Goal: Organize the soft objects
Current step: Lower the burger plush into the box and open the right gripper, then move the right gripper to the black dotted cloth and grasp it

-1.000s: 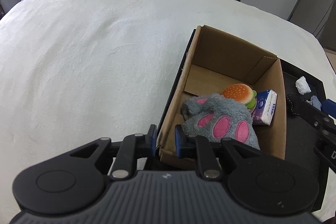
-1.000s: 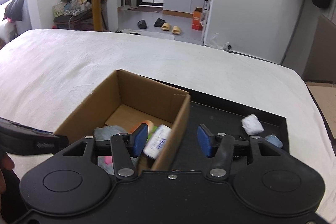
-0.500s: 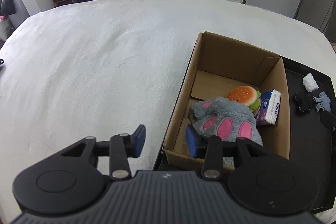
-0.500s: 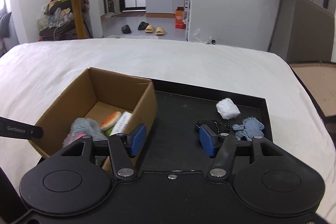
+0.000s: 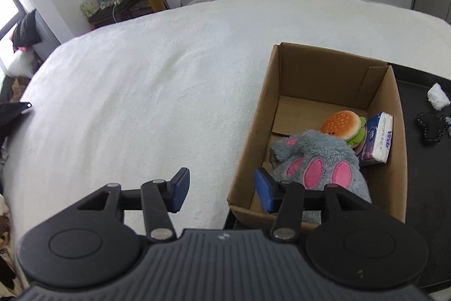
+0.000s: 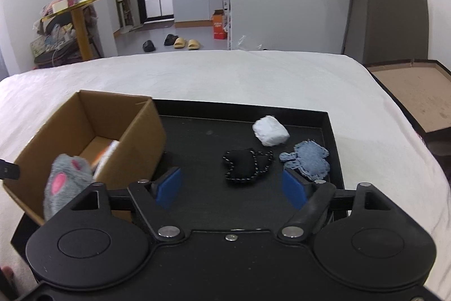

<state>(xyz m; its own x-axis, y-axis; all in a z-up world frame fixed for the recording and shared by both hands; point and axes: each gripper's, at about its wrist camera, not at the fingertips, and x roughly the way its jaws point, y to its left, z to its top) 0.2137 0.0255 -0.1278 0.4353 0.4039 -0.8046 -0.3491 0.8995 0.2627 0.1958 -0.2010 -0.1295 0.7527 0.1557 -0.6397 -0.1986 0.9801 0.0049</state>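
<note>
The left gripper [image 5: 221, 189], clamped on the cardboard box [image 5: 332, 81] wall a second ago, now hangs with fingers wide, empty, astride its near corner. The right gripper [image 6: 231, 186], fingers equally wide and empty, has swung from the box to the black tray [image 6: 334, 131], facing the black pouch [image 6: 246, 165], denim piece [image 6: 308, 161] and white wad [image 6: 270, 130]; the grey plush paw [image 5: 315, 160], burger toy [image 5: 344, 124] and tissue pack [image 5: 379, 140] lie boxed.

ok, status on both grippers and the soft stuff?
Left gripper open, empty, by cardboard box. Right gripper open, empty, above black pouch. Three soft items loose on black tray. Nothing blocking.
</note>
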